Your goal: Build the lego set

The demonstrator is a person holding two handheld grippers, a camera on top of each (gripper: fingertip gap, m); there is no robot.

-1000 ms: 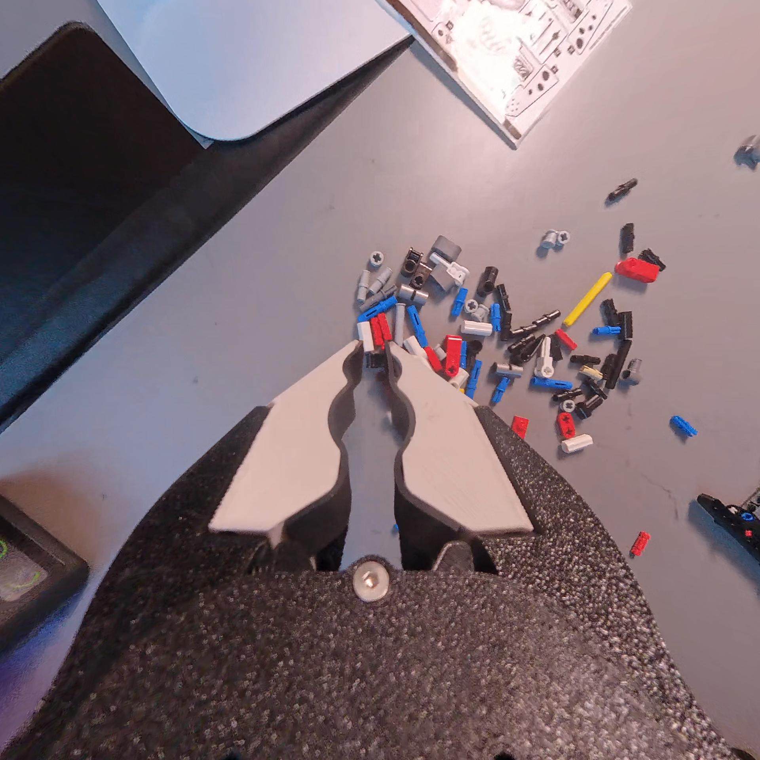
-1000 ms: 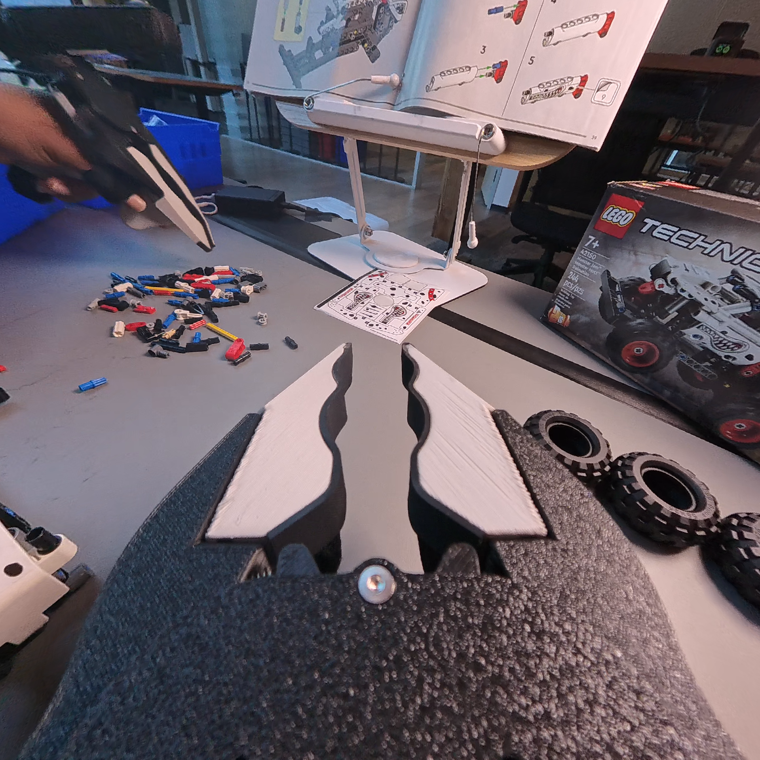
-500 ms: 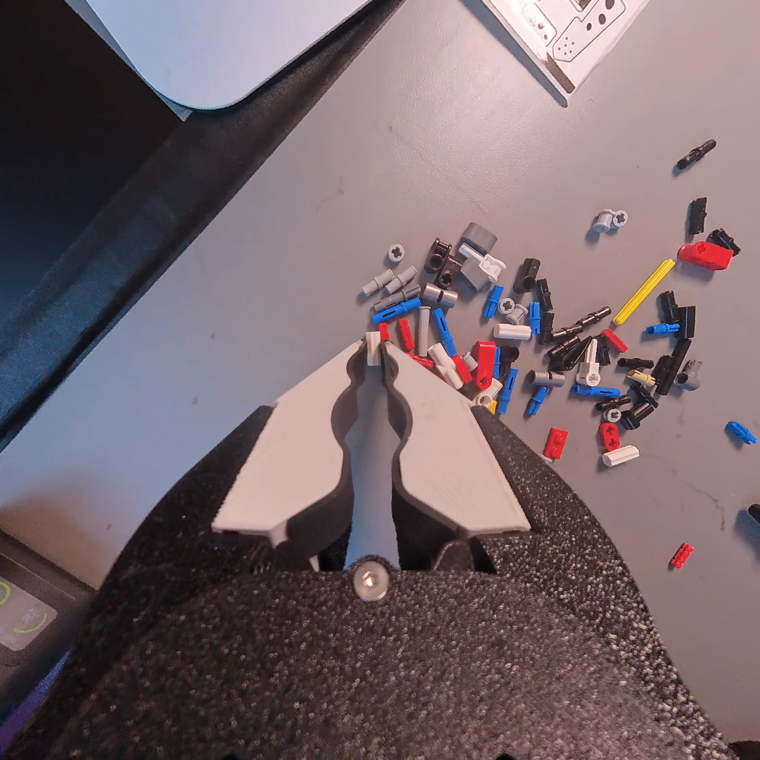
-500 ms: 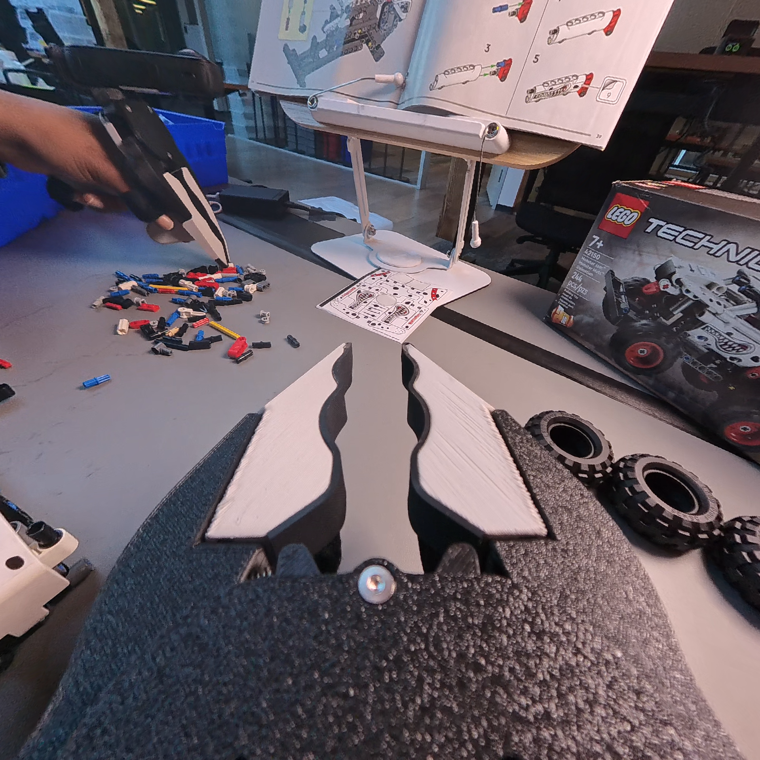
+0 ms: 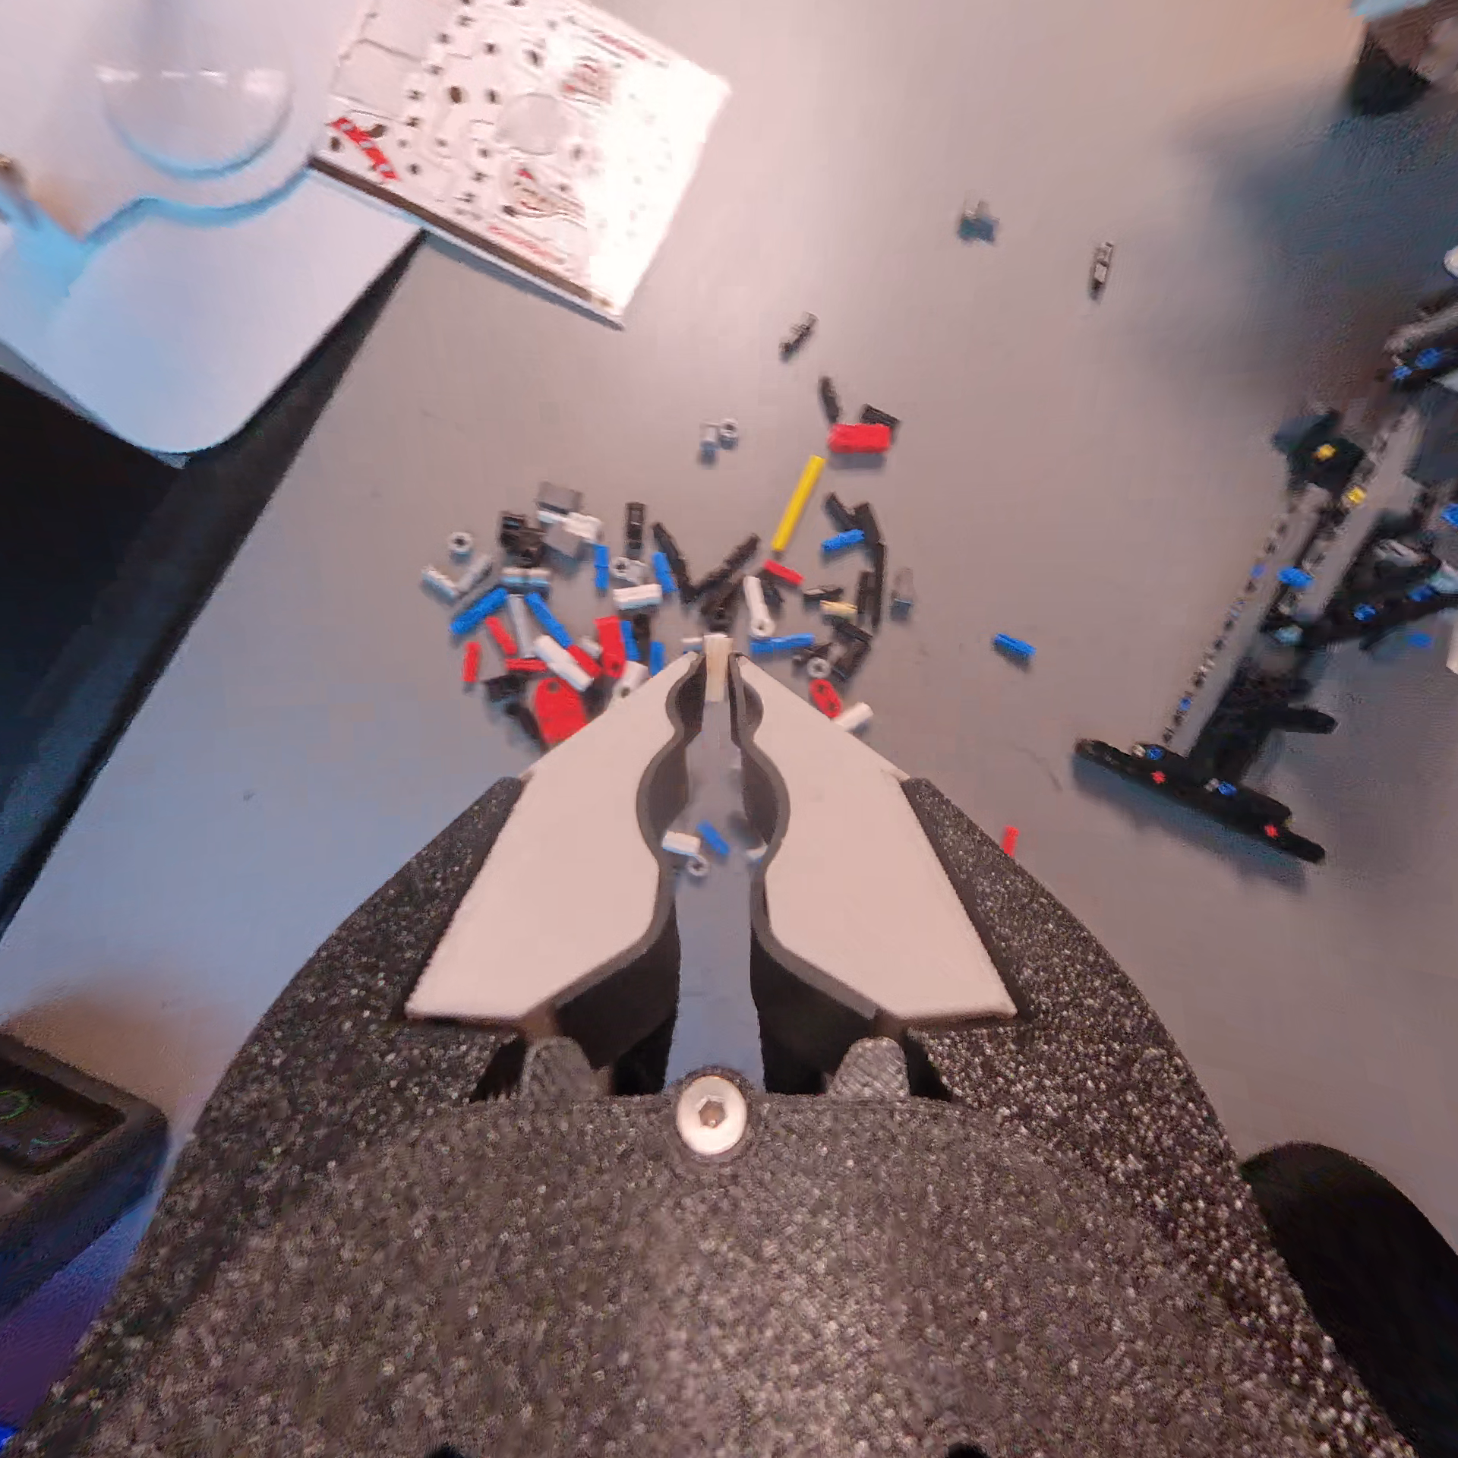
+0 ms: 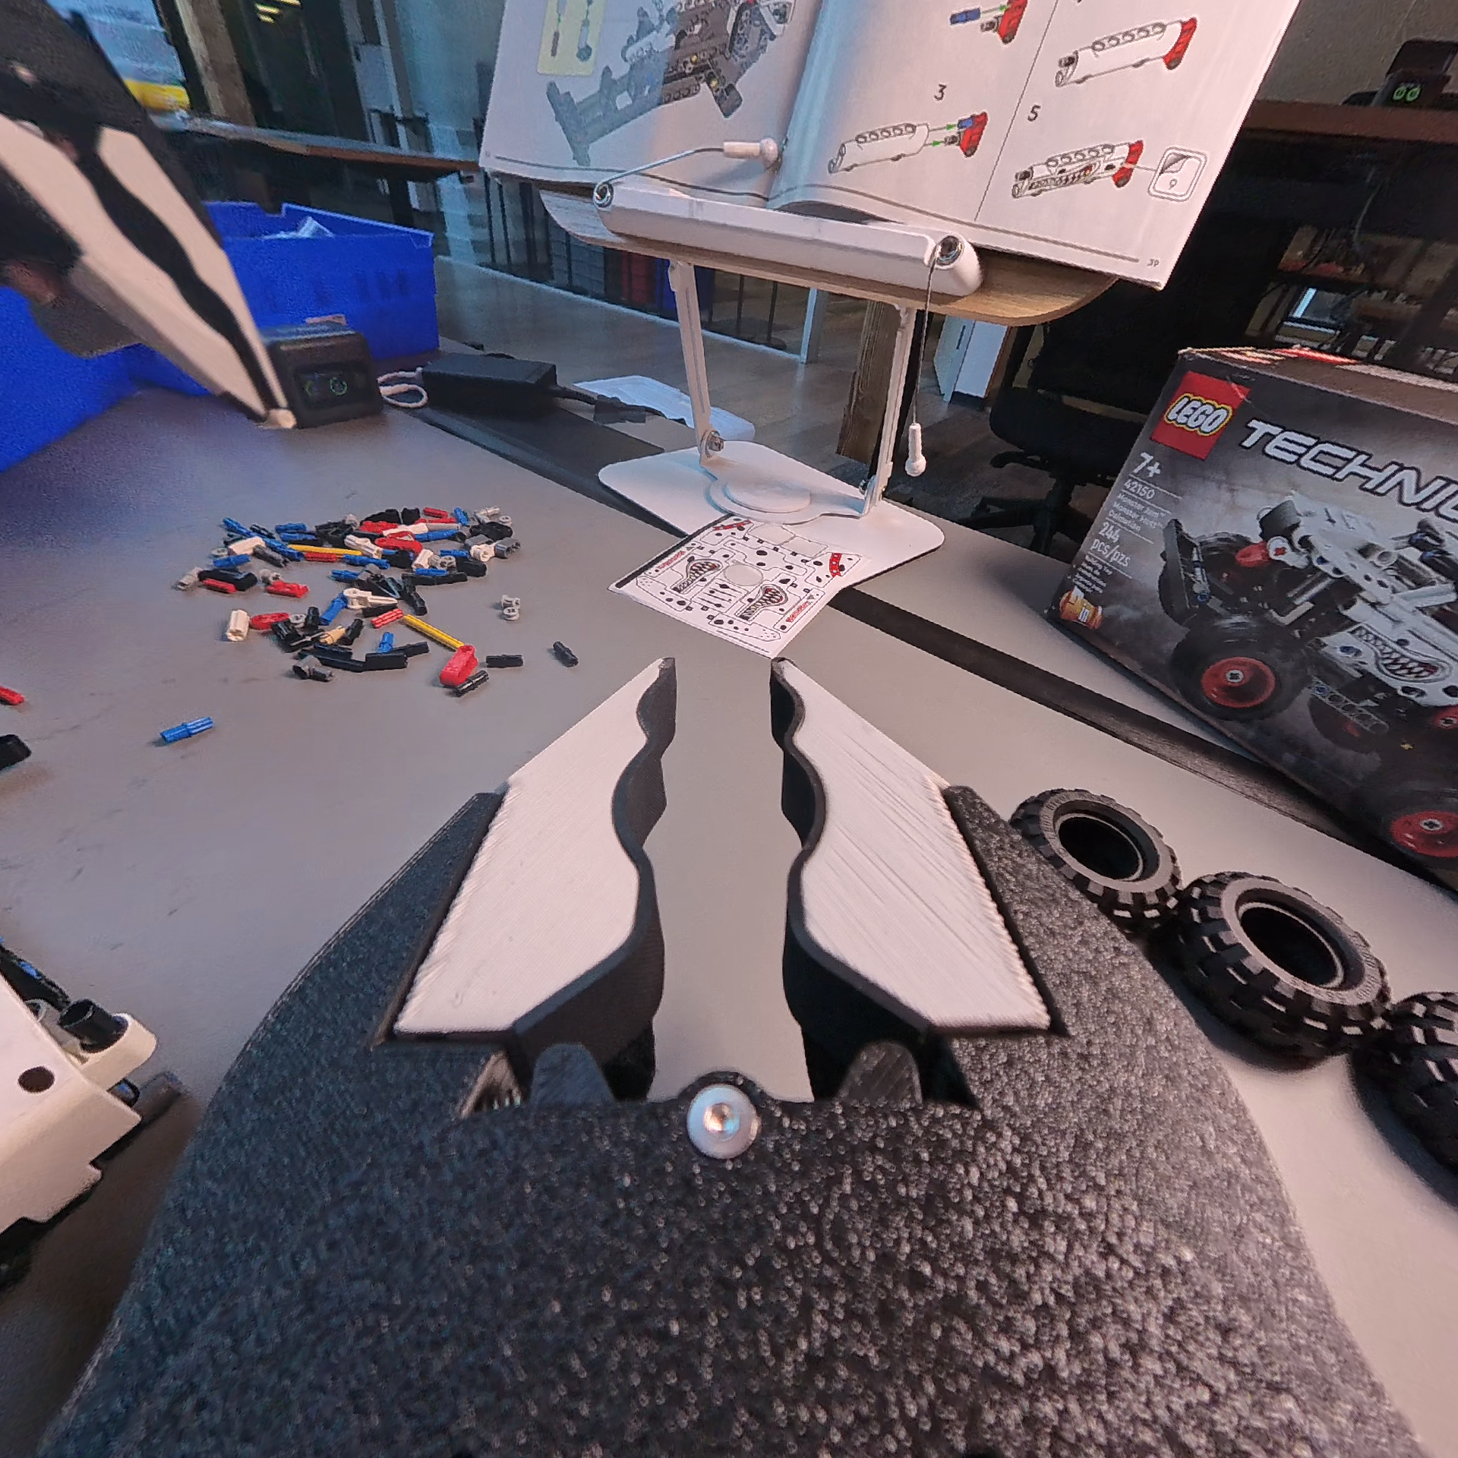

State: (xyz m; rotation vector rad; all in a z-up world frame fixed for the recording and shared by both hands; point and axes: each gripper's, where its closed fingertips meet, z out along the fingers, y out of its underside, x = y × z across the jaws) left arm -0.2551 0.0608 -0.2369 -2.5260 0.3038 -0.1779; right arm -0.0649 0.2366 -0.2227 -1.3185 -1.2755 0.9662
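Since the earlier frames, the left gripper [image 5: 716, 661] had risen clear of the loose parts pile [image 5: 671, 600], its tips clamped on a small white connector piece [image 5: 715, 667] taken from the pile's near edge. That piece stood upright between the fingertips, above the grey table [image 5: 1026, 276]. The pile lay directly beyond and below the tips, with a yellow axle [image 5: 797, 502] and a red piece [image 5: 858, 436] further ahead to the right. A partly built black chassis [image 5: 1231, 757] lay well to the right of the gripper, and a sticker sheet [image 5: 528, 150] lay ahead to the left, beside the white stand base [image 5: 181, 315].

Right gripper [image 6: 723, 680]: unchanged, jaws apart and holding nothing, low over the table. Black tyres [image 6: 1278, 962] sat just to its right, the set box [image 6: 1294, 568] beyond them, and the instruction booklet [image 6: 884, 102] was propped on the stand ahead.
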